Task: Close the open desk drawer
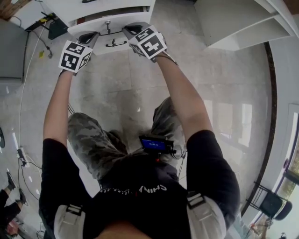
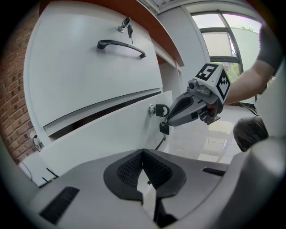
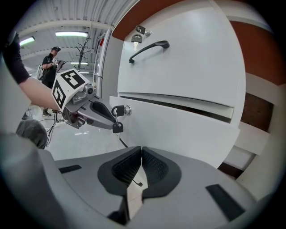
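1. Up front, the drawer [image 2: 89, 76] sits under the counter's [image 1: 107, 7] front edge. Its white front faces the person, with a dark handle [image 2: 120, 46] across it and a key [image 2: 124, 24] in the lock above the handle.
2. In the head view a brown strip shows between the counter's front edge and the top of the drawer front. In both gripper views a dark gap runs under the drawer, whose bottom lip stands proud of the lower front [image 2: 111, 138].
3. The lower front has its own lock with a key [image 2: 157, 109] in it, and a second key [image 2: 164, 129] hangs from that one.
4. The left gripper [image 2: 143, 153] points at the lower front, left of its lock. Its fingers are closed together with nothing between them.
5. The right gripper [image 3: 141, 150] points at the same front from the other side, and its fingers are likewise pressed together and empty.
6. Each gripper view shows the other gripper's tip just beside the lower lock and its hanging key. I cannot tell whether either tip touches the front.
7. The head view shows both arms stretched forward over a pale tiled floor [image 1: 121, 88], the grippers side by side at the drawer fronts, one either side of the handle.
8. A person [image 3: 51, 60] stands well back in the right gripper view.
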Demonstrator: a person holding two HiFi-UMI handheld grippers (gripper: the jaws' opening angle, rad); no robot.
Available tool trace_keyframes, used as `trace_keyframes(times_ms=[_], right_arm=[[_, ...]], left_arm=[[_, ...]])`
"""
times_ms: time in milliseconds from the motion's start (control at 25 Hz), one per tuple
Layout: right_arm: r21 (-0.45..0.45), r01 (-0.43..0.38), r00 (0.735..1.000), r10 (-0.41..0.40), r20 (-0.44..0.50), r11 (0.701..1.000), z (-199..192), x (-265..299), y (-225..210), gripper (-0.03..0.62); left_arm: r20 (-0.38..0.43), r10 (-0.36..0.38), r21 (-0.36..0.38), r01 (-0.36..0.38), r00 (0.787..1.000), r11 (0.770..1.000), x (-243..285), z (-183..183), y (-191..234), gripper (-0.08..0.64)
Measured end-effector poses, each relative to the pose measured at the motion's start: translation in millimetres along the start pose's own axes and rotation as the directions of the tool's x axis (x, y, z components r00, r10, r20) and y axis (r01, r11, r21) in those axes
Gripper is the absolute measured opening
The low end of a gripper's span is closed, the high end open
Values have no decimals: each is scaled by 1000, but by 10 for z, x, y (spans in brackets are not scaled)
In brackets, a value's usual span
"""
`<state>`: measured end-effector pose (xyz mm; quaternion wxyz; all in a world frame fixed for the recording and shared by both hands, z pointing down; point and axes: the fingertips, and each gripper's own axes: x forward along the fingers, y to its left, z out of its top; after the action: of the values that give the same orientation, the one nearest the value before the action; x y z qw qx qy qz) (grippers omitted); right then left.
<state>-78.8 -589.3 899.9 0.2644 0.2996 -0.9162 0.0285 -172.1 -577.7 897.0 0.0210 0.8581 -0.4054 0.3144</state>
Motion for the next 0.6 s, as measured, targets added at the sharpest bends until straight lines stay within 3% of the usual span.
trace_keyframes(times_ms=[600], right_arm=[[-9,18,999,-18,-46,1000,102,171,-254,15]], left_arm=[[-12,22,-58,-22,1000,998,195,102,242,11]])
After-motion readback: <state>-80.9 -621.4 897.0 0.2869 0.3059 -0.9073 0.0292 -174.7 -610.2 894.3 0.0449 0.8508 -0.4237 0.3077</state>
